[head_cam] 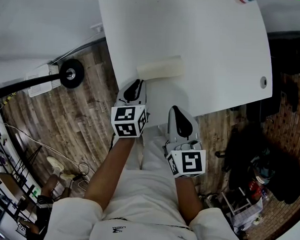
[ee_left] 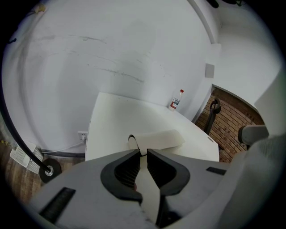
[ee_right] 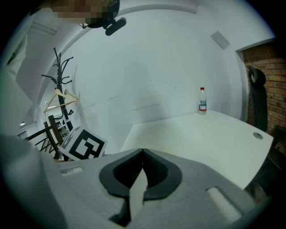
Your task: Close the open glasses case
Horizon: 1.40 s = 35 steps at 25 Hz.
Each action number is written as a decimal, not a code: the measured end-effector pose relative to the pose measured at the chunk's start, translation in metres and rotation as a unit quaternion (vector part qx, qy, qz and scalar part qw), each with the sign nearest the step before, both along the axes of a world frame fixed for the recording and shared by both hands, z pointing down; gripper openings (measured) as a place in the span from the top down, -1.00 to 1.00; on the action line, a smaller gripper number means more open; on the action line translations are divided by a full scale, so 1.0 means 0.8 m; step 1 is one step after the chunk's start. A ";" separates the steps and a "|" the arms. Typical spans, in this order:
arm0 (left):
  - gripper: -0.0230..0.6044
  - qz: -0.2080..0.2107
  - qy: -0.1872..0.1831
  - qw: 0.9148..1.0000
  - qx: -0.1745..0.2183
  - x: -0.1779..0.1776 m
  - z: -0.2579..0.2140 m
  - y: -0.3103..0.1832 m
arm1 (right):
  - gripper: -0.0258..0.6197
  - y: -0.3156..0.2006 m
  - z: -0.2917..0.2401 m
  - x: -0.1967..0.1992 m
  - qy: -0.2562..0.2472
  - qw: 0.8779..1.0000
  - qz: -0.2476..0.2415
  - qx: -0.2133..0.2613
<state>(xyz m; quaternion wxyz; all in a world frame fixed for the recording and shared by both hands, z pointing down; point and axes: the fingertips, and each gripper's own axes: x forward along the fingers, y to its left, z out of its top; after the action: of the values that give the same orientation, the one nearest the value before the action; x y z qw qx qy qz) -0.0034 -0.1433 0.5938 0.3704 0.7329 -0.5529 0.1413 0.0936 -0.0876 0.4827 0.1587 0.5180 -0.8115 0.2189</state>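
A cream glasses case (head_cam: 160, 68) lies on the white table (head_cam: 215, 50), close to its near edge. In the left gripper view the case (ee_left: 157, 139) sits just beyond my jaws, with a dark rounded end on its left; whether its lid is fully down I cannot tell. My left gripper (head_cam: 136, 86) hovers at the table's near edge, short of the case. Its jaws (ee_left: 143, 153) stand a narrow gap apart with nothing between them. My right gripper (head_cam: 176, 112) is held lower, off the table edge. It points across the table (ee_right: 201, 134), its tips (ee_right: 143, 152) touching and empty.
A small bottle (ee_left: 177, 100) (ee_right: 202, 100) stands at the table's far edge by the wall. A cable grommet (head_cam: 264, 82) is set in the right side of the tabletop. A dark chair (ee_left: 215, 110), a coat stand (ee_right: 60, 85) and floor clutter (head_cam: 258, 169) surround the table.
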 end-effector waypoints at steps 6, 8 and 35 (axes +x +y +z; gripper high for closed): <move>0.78 0.001 -0.010 1.000 -0.006 -0.003 0.008 0.001 | 0.92 0.000 0.000 -0.002 0.003 1.000 -0.004 0.001; 0.78 0.000 -0.011 1.000 -0.005 -0.005 0.008 0.001 | 0.92 0.000 0.000 -0.001 0.002 1.000 -0.003 0.002; 0.93 -0.001 -0.010 0.999 0.038 -0.004 -0.087 0.024 | 0.92 0.023 -0.058 0.005 -0.009 1.000 -0.001 0.024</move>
<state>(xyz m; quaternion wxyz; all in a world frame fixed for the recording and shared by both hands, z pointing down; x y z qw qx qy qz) -0.0070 -0.1241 0.5240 0.3365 0.7446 -0.5622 0.1273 0.0973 -0.0689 0.4365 0.1393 0.5190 -0.8182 0.2042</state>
